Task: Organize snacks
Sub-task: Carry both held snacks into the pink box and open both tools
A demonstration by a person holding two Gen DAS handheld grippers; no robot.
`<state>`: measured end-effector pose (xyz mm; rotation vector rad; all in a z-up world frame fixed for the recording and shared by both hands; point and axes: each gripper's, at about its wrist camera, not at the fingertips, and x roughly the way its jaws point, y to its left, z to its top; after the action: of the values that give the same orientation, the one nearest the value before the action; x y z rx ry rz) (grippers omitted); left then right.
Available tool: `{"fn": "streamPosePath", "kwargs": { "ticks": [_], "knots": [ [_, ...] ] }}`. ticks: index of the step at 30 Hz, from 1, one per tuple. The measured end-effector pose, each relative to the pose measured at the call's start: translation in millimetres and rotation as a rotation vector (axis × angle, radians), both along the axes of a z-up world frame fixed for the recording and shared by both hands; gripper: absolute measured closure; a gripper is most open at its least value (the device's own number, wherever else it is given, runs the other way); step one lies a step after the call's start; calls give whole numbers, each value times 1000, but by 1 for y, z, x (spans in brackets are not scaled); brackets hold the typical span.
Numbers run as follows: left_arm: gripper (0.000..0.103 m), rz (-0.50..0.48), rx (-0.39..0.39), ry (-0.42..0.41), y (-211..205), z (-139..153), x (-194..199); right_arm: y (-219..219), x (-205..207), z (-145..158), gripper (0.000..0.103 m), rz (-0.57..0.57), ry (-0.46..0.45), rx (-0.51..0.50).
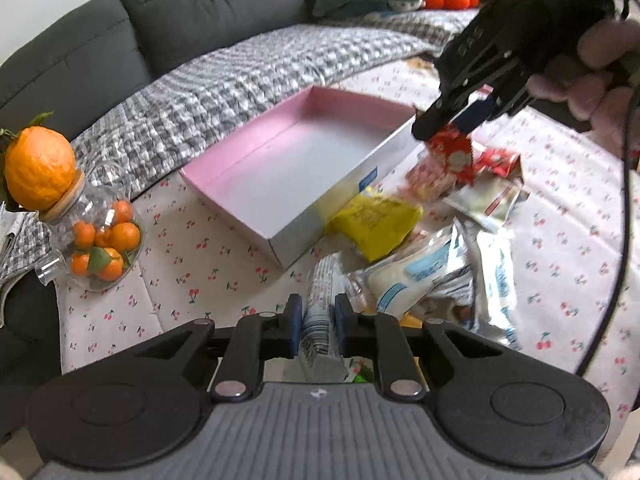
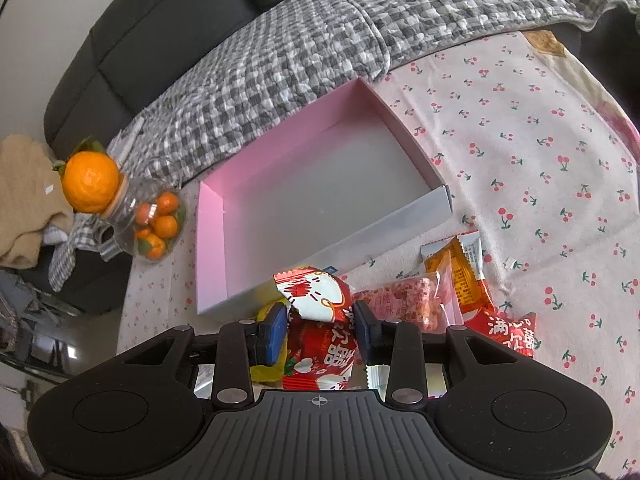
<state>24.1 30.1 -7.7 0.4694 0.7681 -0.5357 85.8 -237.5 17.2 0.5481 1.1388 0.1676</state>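
Your left gripper [image 1: 316, 320] clamps a white packet [image 1: 320, 300], your right gripper [image 2: 320, 322] a red packet [image 2: 320, 320], both bound for the empty box [image 2: 400, 224] at centre frame.

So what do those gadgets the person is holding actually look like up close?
Each is a matt black plastic tool. The left gripper and right gripper both end in two stubby fingers faced with blue pads, driven by black link arms with silver rivets. Behind sits a grey ribbed plate bearing a small crosshair mark, flanked by two round black discs. A thin black cable trails from the right one.
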Motion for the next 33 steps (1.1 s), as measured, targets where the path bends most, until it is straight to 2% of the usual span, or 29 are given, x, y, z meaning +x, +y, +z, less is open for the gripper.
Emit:
{"fn": "streamPosePath", "kwargs": {
  "ticks": [6, 13, 18, 26, 33],
  "knots": [
    [89, 2, -64, -8, 4, 12, -5, -4, 0, 4, 68, -15, -8, 16],
    [89, 17, -180, -16, 5, 30, -4, -10, 3, 10, 68, -37, -26, 51],
    [89, 59, -215, -20, -2, 33, 5, -15, 10, 11, 68, -71, -40, 74],
    [89, 169, -273, -11, -25, 34, 51, -17, 43, 1, 68, -126, -26, 80],
    [89, 268, -318, 21, -46, 13, 105, -17, 86, -17, 68, -130, -41, 77]
  ]
}}
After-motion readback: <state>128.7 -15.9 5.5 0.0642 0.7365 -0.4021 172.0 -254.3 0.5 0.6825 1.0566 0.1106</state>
